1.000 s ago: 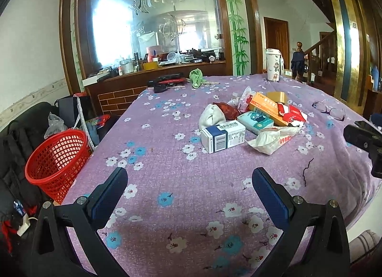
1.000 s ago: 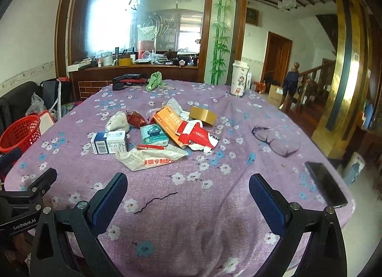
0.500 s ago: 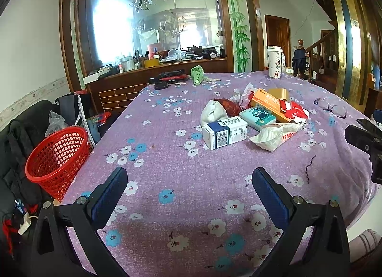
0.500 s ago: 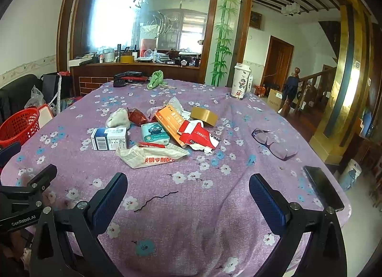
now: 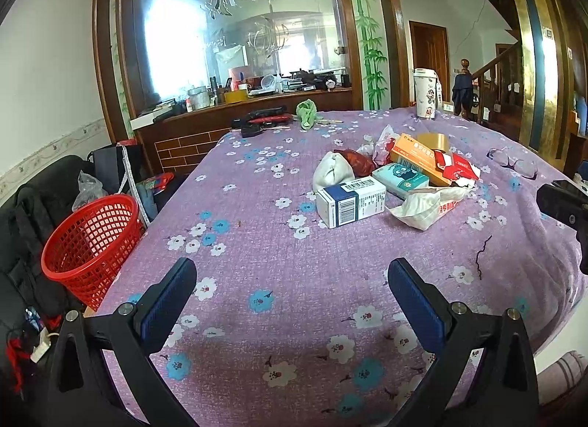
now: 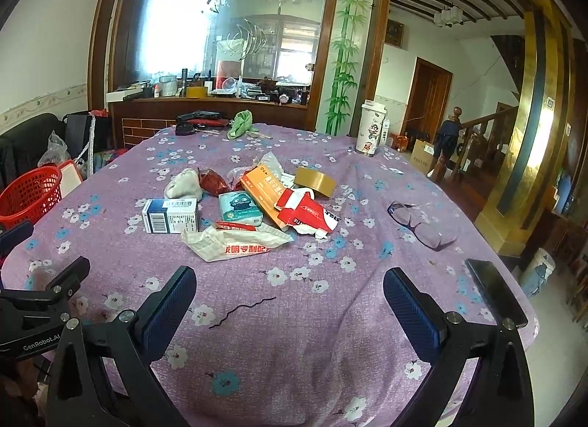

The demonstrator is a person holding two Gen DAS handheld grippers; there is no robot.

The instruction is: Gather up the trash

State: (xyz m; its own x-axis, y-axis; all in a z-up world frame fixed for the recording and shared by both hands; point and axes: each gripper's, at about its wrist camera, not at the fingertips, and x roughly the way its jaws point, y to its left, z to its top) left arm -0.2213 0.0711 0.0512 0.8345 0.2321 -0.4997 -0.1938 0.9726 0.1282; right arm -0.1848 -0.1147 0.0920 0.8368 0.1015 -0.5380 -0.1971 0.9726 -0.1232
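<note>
Both tongs are wide open and hold nothing. The left tongs (image 5: pixel 292 298) hang over the near edge of the table (image 5: pixel 257 250), and the right tongs (image 6: pixel 290 298) hang over the near edge too, a bit to the side.

The trash sits in a pile near the middle of the table. There is a white and blue box (image 6: pixel 169 215), a crumpled white wrapper (image 6: pixel 235 243) just in front of it, a teal tissue pack (image 6: pixel 239 208), an orange box (image 6: pixel 265 191), a torn red and white pack (image 6: pixel 307 214) and a white lump (image 6: pixel 183 185).

A red basket (image 5: pixel 90 239) stands on the floor beside the left edge of the table.

Glasses (image 6: pixel 422 226) lie near the right edge, and a phone (image 6: pixel 494 291) lies at the near right corner.
</note>
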